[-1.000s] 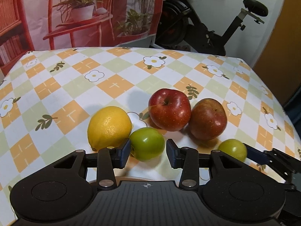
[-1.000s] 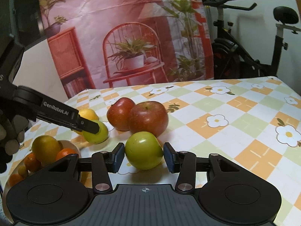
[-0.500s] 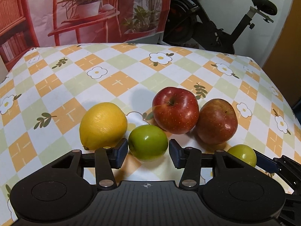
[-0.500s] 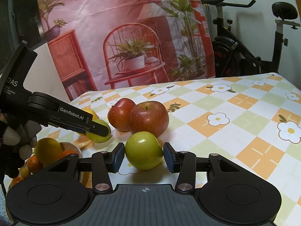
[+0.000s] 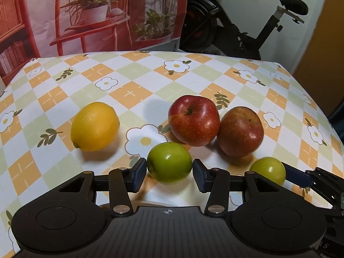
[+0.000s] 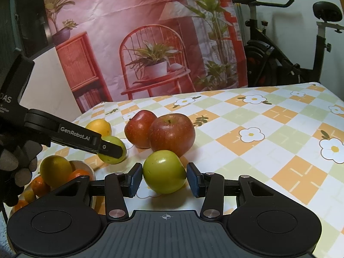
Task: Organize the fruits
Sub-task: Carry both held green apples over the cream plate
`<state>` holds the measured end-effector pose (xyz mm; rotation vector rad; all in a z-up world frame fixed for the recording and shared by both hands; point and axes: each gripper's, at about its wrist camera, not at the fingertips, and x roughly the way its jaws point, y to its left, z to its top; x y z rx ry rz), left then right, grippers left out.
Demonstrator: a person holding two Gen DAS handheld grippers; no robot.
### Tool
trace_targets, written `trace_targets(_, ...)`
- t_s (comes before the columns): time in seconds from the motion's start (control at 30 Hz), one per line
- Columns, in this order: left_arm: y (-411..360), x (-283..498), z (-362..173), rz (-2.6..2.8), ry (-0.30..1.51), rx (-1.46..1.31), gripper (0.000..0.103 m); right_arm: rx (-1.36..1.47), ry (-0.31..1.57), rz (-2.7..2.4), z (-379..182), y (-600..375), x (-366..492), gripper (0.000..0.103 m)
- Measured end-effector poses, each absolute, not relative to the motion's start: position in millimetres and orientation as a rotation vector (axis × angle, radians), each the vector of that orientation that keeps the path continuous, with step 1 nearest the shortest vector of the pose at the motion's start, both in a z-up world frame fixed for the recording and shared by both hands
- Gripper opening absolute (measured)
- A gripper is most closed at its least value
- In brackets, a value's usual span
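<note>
A: Left gripper?
B: Partly open, pads flanking first green fruit on tablecloth; contact unclear.
A: Right gripper?
B: Narrowly open, clamping second green fruit before red apples.

My left gripper brackets a green fruit on the checked, flowered tablecloth, pads just beside its skin. A lemon lies to the left; two red apples touch behind. Another green fruit sits against my right gripper's blue pad.
</note>
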<state>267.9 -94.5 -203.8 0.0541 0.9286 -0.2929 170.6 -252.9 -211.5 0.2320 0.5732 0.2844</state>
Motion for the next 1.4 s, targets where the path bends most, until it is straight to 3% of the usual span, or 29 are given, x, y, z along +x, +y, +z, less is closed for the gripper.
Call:
trace_targets(1.0,-68.2,210.0,-171.6,-0.348,0.839,0.084,0.050,0.168,0.593,0.293,-207.5,-241.2,168.1,0.041)
trace_targets(1.4,-50.3,184.3,-152.3,-0.341,0.784,0.059,0.050,0.083,0.566,0.398,-176.4,-204.5,152.7,0.041)
